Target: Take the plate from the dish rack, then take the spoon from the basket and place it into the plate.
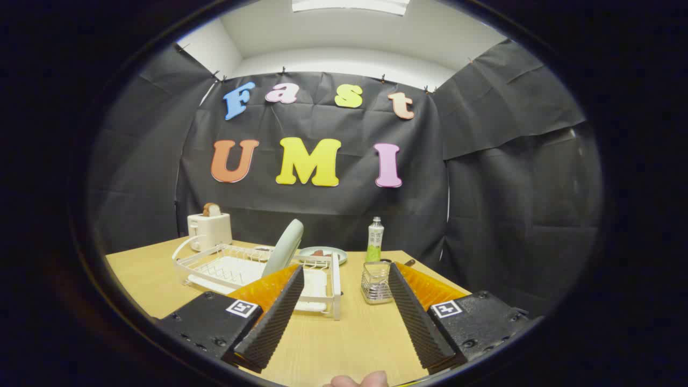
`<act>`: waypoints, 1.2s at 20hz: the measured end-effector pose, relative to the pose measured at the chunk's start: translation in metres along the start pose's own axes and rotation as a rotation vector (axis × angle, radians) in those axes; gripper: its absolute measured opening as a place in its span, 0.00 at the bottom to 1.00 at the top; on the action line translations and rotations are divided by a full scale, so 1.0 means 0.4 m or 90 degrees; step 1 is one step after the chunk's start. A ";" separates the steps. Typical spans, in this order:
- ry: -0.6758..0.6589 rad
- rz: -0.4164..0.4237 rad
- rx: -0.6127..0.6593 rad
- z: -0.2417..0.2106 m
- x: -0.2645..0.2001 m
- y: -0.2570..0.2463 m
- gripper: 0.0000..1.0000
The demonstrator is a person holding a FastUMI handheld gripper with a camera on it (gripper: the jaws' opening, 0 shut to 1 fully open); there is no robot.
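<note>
While your gripper (344,301) hovers with fingers spread wide and holding nothing, count one pale plate (285,247) leaning upright in one white dish rack (226,269) beyond the left finger. One wire basket (376,285) stands beside the right finger; I cannot make out the spoon. One toaster (208,230), one bottle (374,239) and one dish (325,252) share the wooden table (344,338).

A bright ceiling light (350,5) shines down from above. The table (344,333) looks evenly lit, with soft shadows. Straight lines bend near the edges. The picture looks sharp, and the sides turn dark.
</note>
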State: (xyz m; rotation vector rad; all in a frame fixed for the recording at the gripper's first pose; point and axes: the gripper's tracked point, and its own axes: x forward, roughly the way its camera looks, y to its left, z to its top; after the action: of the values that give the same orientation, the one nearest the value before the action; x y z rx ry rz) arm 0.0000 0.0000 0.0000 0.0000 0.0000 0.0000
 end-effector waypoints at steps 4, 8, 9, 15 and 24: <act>-0.001 -0.001 -0.002 0.001 0.002 -0.005 1.00; -0.003 0.002 0.000 0.005 0.005 0.001 1.00; -0.002 0.003 0.002 0.000 0.006 -0.001 1.00; -0.003 0.002 0.004 0.002 0.009 -0.003 1.00; 0.003 0.013 -0.003 0.023 0.018 -0.002 1.00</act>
State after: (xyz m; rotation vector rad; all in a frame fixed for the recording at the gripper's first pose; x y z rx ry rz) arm 0.0073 -0.0009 0.0093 -0.0050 0.0047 0.0210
